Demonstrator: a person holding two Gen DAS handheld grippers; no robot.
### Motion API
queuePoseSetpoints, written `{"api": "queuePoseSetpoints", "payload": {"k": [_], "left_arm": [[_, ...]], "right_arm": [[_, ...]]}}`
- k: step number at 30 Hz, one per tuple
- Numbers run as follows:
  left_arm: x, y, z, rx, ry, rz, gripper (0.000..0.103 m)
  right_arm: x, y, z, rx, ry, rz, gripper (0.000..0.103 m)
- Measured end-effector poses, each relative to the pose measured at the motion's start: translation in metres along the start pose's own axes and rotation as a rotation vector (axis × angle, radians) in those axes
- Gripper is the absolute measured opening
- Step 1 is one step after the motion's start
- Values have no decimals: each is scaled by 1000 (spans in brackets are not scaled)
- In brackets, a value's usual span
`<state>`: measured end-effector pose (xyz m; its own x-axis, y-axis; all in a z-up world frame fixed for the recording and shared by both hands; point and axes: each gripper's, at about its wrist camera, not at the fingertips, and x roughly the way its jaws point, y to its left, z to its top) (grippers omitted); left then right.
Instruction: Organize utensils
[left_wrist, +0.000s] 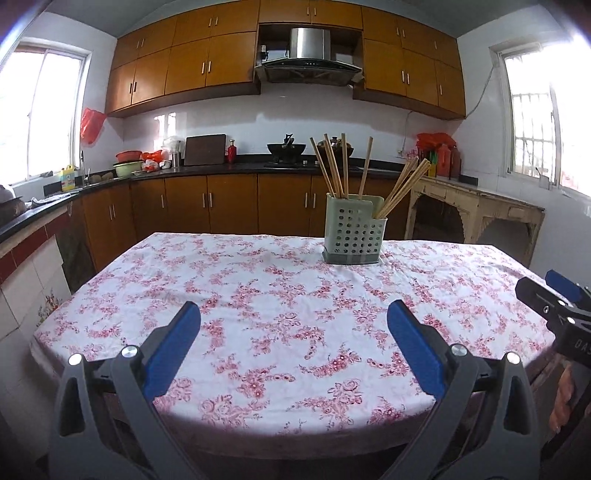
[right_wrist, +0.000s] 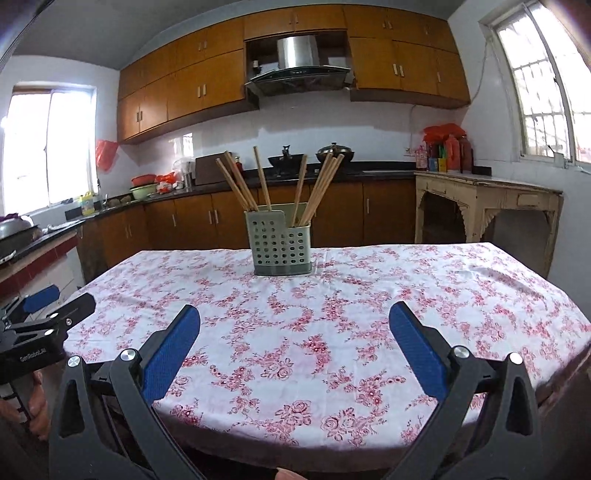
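Observation:
A pale green perforated utensil holder (left_wrist: 354, 232) stands upright at the far middle of the table, also in the right wrist view (right_wrist: 280, 246). Several wooden chopsticks (left_wrist: 334, 166) lean in its two compartments, some in the taller left one, some in the lower right one (right_wrist: 320, 188). My left gripper (left_wrist: 293, 314) is open and empty above the near table edge. My right gripper (right_wrist: 294, 317) is open and empty, beside the left one. Each gripper shows at the edge of the other's view, the right one (left_wrist: 554, 299) and the left one (right_wrist: 55, 310).
The table (left_wrist: 258, 295) has a white cloth with red flowers. Behind it run dark kitchen counters with wooden cabinets (left_wrist: 207, 203), woks on the stove (right_wrist: 288, 160) and a worn cream side table (right_wrist: 487, 203) at the right.

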<state>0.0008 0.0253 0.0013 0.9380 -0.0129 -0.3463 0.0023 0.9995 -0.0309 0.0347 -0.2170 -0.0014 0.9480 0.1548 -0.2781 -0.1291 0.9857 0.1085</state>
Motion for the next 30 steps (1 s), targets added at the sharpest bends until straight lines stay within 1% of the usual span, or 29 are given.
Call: {"api": "queuePoseSetpoints", "payload": {"k": [4,12,19,30], "left_arm": [[0,-1,-2,-8,3,-3,99],[2,-3,-4,-12,16,-7,99],[3,-2,-5,-24,24,-15,99],[4,-3,-6,-28,30,-12,99]], "right_arm": [[-2,-2,-3,15,-2,-9,101],[-5,6,-6,-10,-9,0,101],[-4,2,-7,15,4,-7,101],[-3,3,-7,7,7,-2,101]]}}
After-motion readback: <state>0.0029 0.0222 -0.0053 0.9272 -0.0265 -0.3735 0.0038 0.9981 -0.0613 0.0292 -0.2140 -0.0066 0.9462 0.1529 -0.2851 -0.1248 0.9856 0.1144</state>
